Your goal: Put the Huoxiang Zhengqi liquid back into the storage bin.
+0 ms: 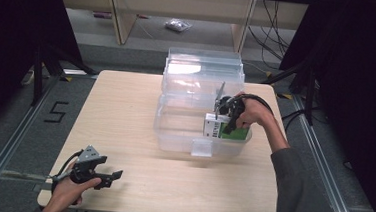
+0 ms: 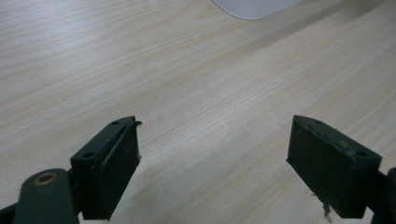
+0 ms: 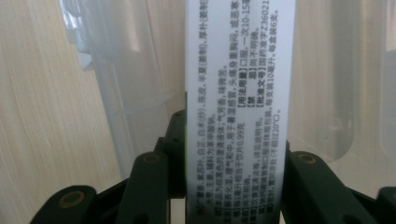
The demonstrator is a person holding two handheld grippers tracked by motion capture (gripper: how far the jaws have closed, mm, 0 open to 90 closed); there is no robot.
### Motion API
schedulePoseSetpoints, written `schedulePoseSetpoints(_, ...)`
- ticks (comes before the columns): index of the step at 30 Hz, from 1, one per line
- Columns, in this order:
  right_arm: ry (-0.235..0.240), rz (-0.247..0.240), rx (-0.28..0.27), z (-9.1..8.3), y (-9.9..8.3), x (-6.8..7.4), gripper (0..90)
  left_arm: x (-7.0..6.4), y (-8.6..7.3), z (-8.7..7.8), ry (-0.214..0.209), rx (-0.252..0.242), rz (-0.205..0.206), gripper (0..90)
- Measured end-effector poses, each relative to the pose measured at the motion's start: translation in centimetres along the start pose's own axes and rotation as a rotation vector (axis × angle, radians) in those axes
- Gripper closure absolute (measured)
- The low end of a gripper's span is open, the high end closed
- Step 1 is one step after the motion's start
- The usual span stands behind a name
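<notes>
I'm looking down on the pale wooden surface, and the big item on it is the clear plastic bin sitting toward the far right, its lid tipped back behind it. The work in hand is getting the green-and-white box into that bin, and I judge we're nearly there: the box sits inside the bin's near right corner, low between the walls. Whether it rests on the bin floor or hangs just above it, I can't quite tell through the plastic. My right hand-held gripper comes down over it, and in the right gripper view the jaws are clamped on the box's narrow white printed face, one jaw on each side. So the placing looks done bar the letting go and lifting clear. Over at the near left corner, my left hand-held gripper hovers low over bare wood, jaws spread wide apart, holding nothing.
</notes>
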State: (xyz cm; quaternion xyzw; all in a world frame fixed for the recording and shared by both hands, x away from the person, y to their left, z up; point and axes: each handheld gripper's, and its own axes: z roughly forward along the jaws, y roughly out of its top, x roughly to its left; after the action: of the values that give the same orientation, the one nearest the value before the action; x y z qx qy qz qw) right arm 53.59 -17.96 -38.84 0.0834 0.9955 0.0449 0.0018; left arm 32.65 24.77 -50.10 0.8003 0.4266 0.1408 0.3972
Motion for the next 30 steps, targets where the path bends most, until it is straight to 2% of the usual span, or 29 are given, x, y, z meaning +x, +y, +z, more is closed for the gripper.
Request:
schedulePoseSetpoints(1,-0.010,-0.011,0.008,0.2,0.0,-0.1,64.5,0.0,0.0,0.0,0.004,-0.010,-0.002,16.0)
schedulePoseSetpoints(2,0.006,0.006,0.002,0.3,-0.1,0.0,64.5,0.0,0.0,0.0,0.004,-0.010,-0.002,16.0)
schedulePoseSetpoints(3,-0.015,-0.037,-0.005,0.6,-0.2,-0.4,64.4,0.0,0.0,0.0,-0.002,0.001,0.003,16.0)
schedulePoseSetpoints(4,-0.010,-0.041,0.006,0.6,-0.2,-0.5,64.4,0.0,0.0,0.0,-0.003,0.003,0.003,16.0)
schedulePoseSetpoints(6,-0.009,0.000,0.018,0.7,-0.2,-0.1,64.4,0.0,0.0,0.0,-0.003,0.004,0.002,16.0)
schedulePoseSetpoints(7,-0.006,0.029,0.041,0.7,-0.3,0.0,64.4,0.0,0.0,0.1,-0.003,0.000,0.003,16.0)
schedulePoseSetpoints(8,-0.003,0.009,0.039,0.9,-0.3,-0.1,64.4,0.0,0.0,0.0,-0.003,0.001,0.003,16.0)
schedulePoseSetpoints(10,-0.013,0.021,0.045,1.0,-0.3,0.0,64.3,0.0,0.0,0.1,0.000,0.001,0.001,16.0)
schedulePoseSetpoints(12,-0.008,0.002,0.038,1.0,-0.2,-0.1,64.3,0.0,0.0,0.0,-0.001,0.004,0.001,15.9)
schedulePoseSetpoints(16,0.001,0.026,0.043,1.3,-0.4,0.1,64.3,0.0,0.0,0.0,-0.002,0.003,0.003,16.0)
schedulePoseSetpoints(17,0.000,0.023,0.042,1.3,-0.4,0.1,64.2,0.0,0.0,0.0,-0.002,0.002,0.003,16.0)
schedulePoseSetpoints(19,-0.001,-0.050,-0.003,1.8,-0.6,-0.5,64.1,0.0,0.0,0.0,-0.002,0.003,0.001,16.0)
schedulePoseSetpoints(20,0.004,0.030,0.039,1.5,-0.6,0.0,64.0,0.0,0.0,0.1,-0.002,0.001,0.001,16.0)
schedulePoseSetpoints(24,0.015,0.023,0.034,1.7,-0.6,-0.1,63.2,0.0,0.0,0.1,-0.001,0.000,0.001,16.0)
schedulePoseSetpoints(26,0.017,0.051,0.035,1.6,-0.7,0.1,62.4,0.0,-0.1,0.1,-0.002,-0.005,0.002,16.0)
schedulePoseSetpoints(28,0.011,0.031,0.026,1.3,-0.7,-0.1,61.6,0.0,0.0,0.1,-0.002,0.002,0.002,16.0)
schedulePoseSetpoints(30,0.019,0.048,0.006,1.2,-0.8,0.0,61.9,0.0,0.0,0.1,-0.003,0.002,0.003,16.0)
